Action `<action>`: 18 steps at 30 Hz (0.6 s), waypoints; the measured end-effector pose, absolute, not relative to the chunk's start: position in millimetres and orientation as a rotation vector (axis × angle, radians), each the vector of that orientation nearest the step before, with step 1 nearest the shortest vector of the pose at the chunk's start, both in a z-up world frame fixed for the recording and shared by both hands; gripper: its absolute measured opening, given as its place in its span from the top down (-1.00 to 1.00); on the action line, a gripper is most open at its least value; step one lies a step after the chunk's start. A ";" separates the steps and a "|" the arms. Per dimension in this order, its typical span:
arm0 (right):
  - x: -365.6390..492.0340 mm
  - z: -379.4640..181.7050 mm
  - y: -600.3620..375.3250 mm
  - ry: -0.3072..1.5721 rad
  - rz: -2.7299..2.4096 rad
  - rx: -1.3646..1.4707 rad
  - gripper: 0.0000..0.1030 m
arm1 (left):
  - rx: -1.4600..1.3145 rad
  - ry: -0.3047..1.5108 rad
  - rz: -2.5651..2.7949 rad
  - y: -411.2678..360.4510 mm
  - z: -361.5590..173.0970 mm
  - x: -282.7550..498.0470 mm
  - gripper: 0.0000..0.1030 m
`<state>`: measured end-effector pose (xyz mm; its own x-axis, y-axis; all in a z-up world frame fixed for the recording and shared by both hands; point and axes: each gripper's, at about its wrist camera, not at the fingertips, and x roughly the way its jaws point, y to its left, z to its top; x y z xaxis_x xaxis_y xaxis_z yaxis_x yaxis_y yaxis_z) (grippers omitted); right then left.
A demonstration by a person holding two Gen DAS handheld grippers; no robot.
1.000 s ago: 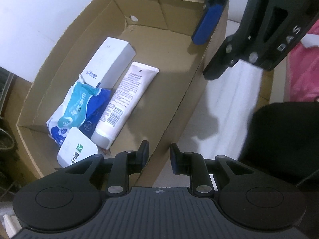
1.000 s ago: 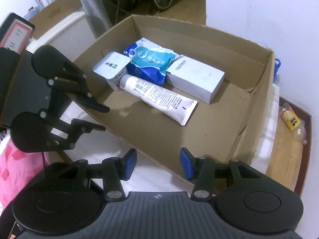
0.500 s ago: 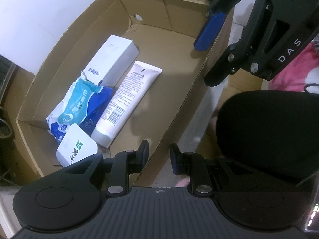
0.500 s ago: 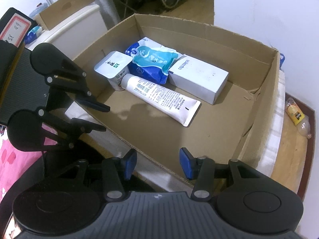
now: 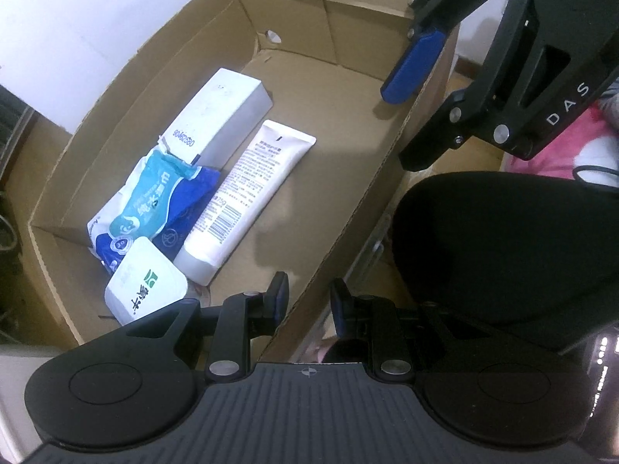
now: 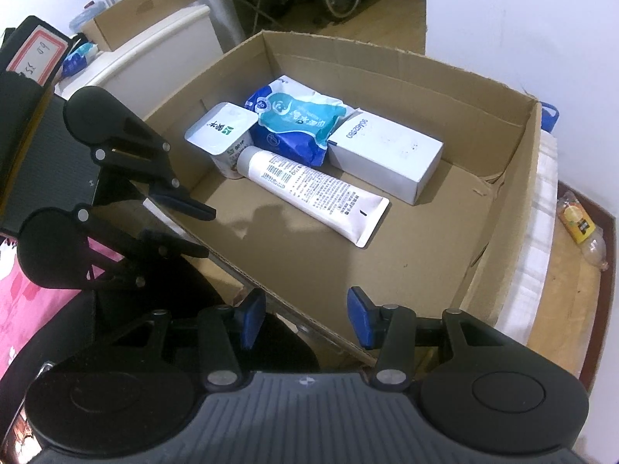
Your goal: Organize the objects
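Observation:
An open cardboard box [image 5: 348, 208] [image 6: 503, 208] holds a white carton [image 5: 220, 116] [image 6: 387, 150], a white tube [image 5: 247, 197] [image 6: 313, 189], a blue wipes pack [image 5: 158, 197] [image 6: 298, 120] and a white yogurt cup [image 5: 145, 282] [image 6: 220, 131]. My left gripper [image 5: 307, 301] is open and empty, its jaws astride the box's near wall. My right gripper [image 6: 305, 317] is open and empty above the box's near wall. Each gripper shows in the other's view, the right one [image 5: 414, 65] and the left one [image 6: 189, 228].
A black rounded seat or cushion [image 5: 503, 247] lies beside the box. Pink cloth [image 6: 23, 309] is at the left. A wooden surface holds a small bottle [image 6: 580, 228]. A white chest with another carton [image 6: 147, 11] stands behind.
Both grippers have drawn back and the view has shifted: the black cushion has come into sight beside the box. The objects in the box have not moved. Both grippers stay open.

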<state>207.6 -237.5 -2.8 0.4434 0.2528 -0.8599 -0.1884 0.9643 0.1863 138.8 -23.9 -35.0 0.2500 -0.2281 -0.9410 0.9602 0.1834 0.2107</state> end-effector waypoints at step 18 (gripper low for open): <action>169.0 35.9 -254.9 0.837 0.134 0.193 -0.05 | 0.647 0.775 -0.944 11.3 6.1 129.2 -0.26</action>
<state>169.0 -254.9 35.9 0.6625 0.1936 -0.7236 -0.0421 0.9741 0.2221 129.2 11.3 6.1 0.3656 -0.4572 -0.8107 0.8839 0.4434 0.1486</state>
